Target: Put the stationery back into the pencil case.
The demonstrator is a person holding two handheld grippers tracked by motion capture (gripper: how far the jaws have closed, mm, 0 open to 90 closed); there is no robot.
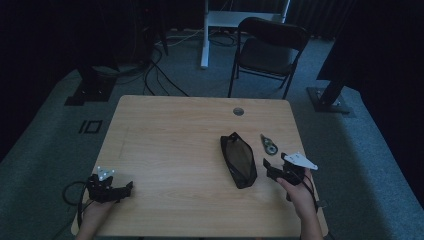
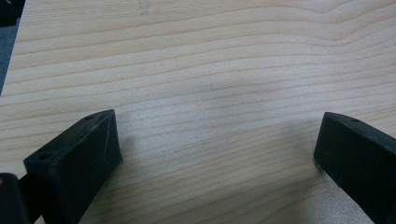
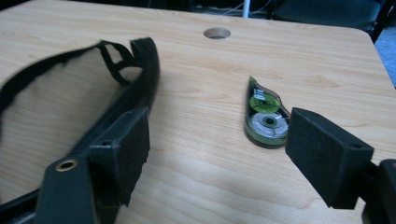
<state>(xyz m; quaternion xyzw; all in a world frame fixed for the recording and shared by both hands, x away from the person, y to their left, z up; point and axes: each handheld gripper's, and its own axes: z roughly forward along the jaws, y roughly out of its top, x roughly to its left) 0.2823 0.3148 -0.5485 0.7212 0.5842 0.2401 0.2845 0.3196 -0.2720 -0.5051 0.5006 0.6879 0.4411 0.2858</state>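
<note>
Dark carpet is surrounding a pale wooden table that is filling the middle of the high view, with a black folding chair standing beyond its far edge at the upper centre and a round cable hole sitting near that edge.

At the lower left of the high view, the left gripper is resting on the table, a hand gripping it from below. In the left gripper view its jaws are standing spread wide over bare wood grain, nothing between them.

At the lower right of the high view, the right gripper is lying just beside the right edge of a black mesh pouch, which is stretching diagonally across the centre right of the table. In the right gripper view its jaws are spread apart with only tabletop between them; the pouch's rim is running along the left jaw, and whether they are touching I cannot tell. A green correction tape dispenser is lying flat just beyond the right jaw, near the pouch but apart from it.
</note>
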